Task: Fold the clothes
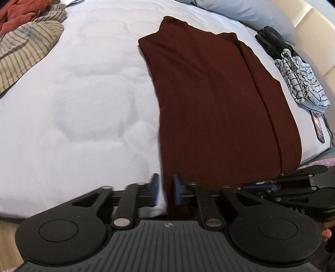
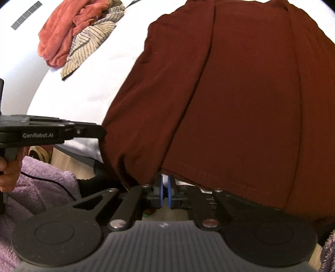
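Note:
A dark maroon garment point(image 1: 209, 100) lies folded lengthwise on the white bed point(image 1: 83, 104), its near hem at the bed's front edge. My left gripper point(image 1: 165, 190) is open, its blue pads astride the garment's near left corner. My right gripper point(image 2: 165, 190) has its blue pads nearly together just under the garment's near hem point(image 2: 209, 125); I cannot see cloth between them. The right gripper also shows in the left wrist view point(image 1: 293, 188) at the garment's near right corner, and the left gripper shows in the right wrist view point(image 2: 62, 129).
A striped beige garment point(image 1: 27, 48) and an orange-red one point(image 2: 62, 31) lie piled at the bed's far left. A light blue patterned cloth point(image 1: 301, 83), black items point(image 1: 272, 41) and a pillow point(image 1: 251, 12) sit at the right. A purple fleece robe point(image 2: 41, 184) is below the bed edge.

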`<state>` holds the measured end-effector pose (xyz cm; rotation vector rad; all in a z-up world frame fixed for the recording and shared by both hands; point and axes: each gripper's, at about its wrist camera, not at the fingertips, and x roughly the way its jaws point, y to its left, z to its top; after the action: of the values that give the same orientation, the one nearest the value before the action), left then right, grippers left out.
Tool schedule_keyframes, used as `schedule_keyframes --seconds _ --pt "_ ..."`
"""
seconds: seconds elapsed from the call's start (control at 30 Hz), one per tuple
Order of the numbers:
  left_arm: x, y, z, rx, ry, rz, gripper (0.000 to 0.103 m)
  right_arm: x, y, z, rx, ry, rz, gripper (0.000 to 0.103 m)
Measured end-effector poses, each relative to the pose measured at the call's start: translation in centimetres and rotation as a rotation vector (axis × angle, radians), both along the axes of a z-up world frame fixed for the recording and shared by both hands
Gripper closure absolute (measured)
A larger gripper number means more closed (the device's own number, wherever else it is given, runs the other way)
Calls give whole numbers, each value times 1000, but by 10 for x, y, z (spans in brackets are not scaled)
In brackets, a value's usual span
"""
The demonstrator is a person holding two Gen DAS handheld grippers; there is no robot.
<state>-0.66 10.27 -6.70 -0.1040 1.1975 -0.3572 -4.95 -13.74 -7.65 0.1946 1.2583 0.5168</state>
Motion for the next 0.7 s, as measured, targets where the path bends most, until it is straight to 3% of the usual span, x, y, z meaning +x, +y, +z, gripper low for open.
schedule_keyframes --seconds 0.07,0.1,0.13,0.27,0.43,0.53,0.57,0.6,0.63,0.7 --pt "-6 -3 -1 16 13 -30 63 -2 2 -2 18 2 12 86" --pt "-9 -5 -2 29 19 -50 62 -4 3 -4 27 8 22 71" --pt "-12 -8 -3 43 27 -75 62 -6 5 -6 35 12 32 66" --pt "-20 -17 -13 99 66 -153 63 -12 18 -18 24 14 94 69" --pt "-22 -29 -31 177 87 -203 68 -9 24 -31 41 22 63 70" --pt "-21 -37 -43 201 92 -223 73 -6 29 -37 33 -5 49 70" --pt "-20 -38 -46 199 88 -229 79 -5 30 -40 37 -2 45 70" --pt "-20 -40 -49 198 84 -235 88 -5 31 -42 39 0 43 81" --pt "-19 -41 -50 196 83 -235 96 -5 31 -44 35 5 46 98" --pt "-18 -38 -50 185 91 -221 99 -4 31 -44 35 21 53 98"
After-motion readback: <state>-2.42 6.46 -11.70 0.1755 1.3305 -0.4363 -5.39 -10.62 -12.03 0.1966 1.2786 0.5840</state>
